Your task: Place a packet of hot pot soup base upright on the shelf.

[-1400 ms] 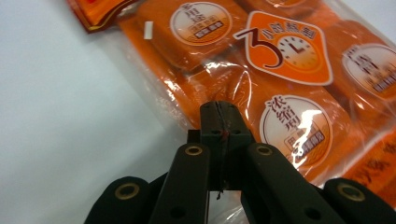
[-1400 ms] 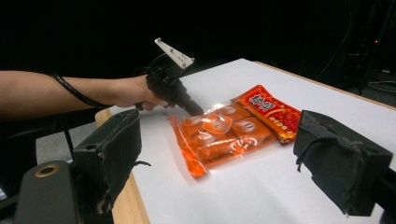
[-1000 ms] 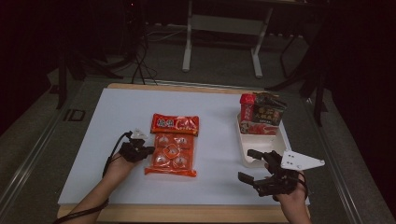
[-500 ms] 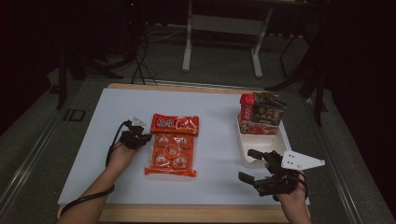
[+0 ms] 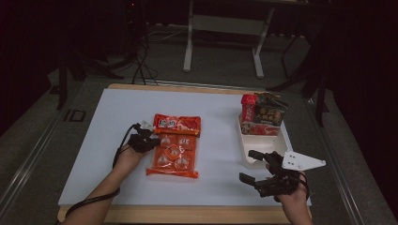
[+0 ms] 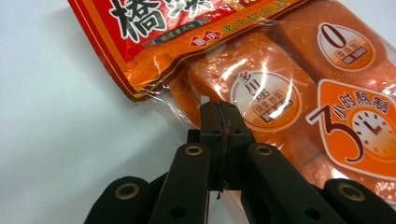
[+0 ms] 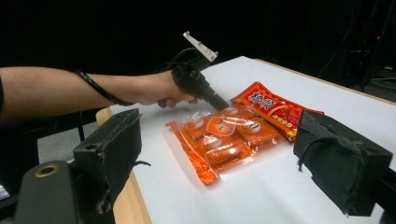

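Observation:
An orange bag of wrapped snacks with a red header lies flat in the middle of the white table. My left gripper is shut, its tips at the bag's left edge just below the header. In the left gripper view the closed jaws rest over the clear film edge of the bag; I cannot tell whether film is pinched between them. My right gripper stands open near the front right, holding nothing. The right gripper view shows its open jaws, with the bag and the left gripper beyond.
A white tray sits at the right of the table, with a red and a dark snack pack standing at its far end. The wooden table edge runs along the front. Stand legs and cables fill the dark floor behind.
My left hand has slid a little away from the person along the bag's left edge, toward the red header. The right hand and the bag have stayed put.

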